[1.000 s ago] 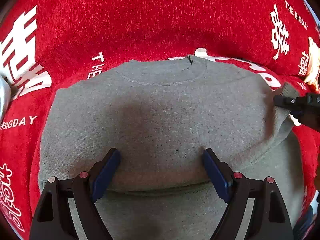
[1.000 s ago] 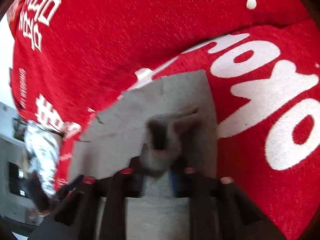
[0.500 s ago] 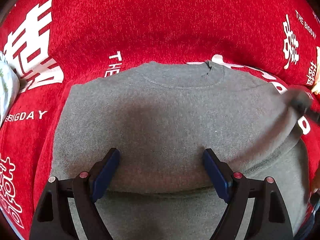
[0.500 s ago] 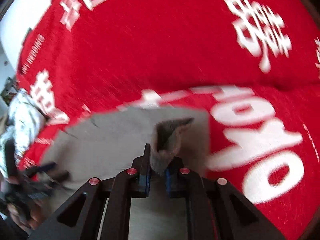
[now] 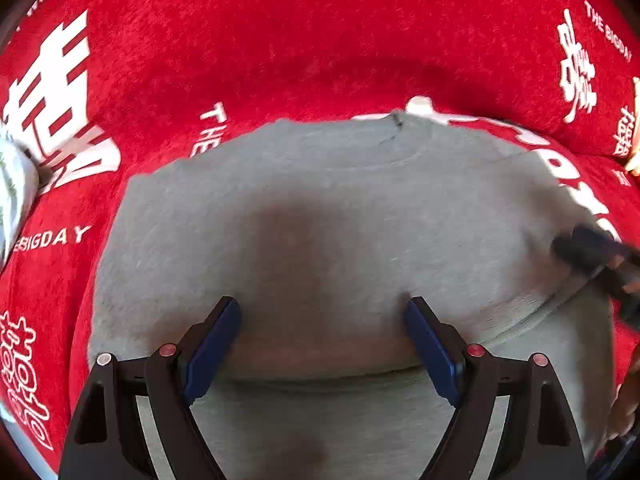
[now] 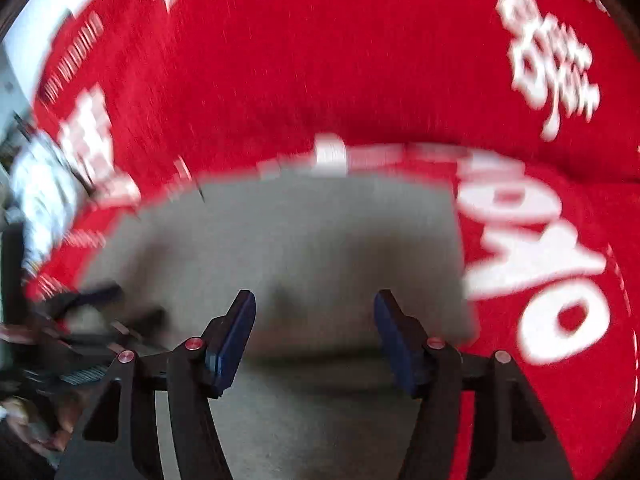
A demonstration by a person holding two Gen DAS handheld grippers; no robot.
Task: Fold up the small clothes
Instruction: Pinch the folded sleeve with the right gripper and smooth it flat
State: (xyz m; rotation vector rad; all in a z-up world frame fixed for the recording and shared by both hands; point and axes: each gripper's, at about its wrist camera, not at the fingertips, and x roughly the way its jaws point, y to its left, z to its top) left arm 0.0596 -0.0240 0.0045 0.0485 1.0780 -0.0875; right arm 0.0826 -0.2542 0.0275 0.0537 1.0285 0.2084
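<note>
Right gripper (image 6: 315,334) opening, fingers empty; left gripper (image 5: 322,340) wide, empty. Released sleeve may unfold off grey sweatshirt (image 5: 320,208).

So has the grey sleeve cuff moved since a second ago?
Yes. It is out of the opening right gripper and no longer stands up between the pads; it has dropped flat onto the grey sweatshirt, beside the white lettering.

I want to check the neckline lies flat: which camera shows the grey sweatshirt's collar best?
The left wrist view: the grey sweatshirt is sharp there, its collar curved and whole. The right wrist view is motion-blurred; the collar edge smears.
</note>
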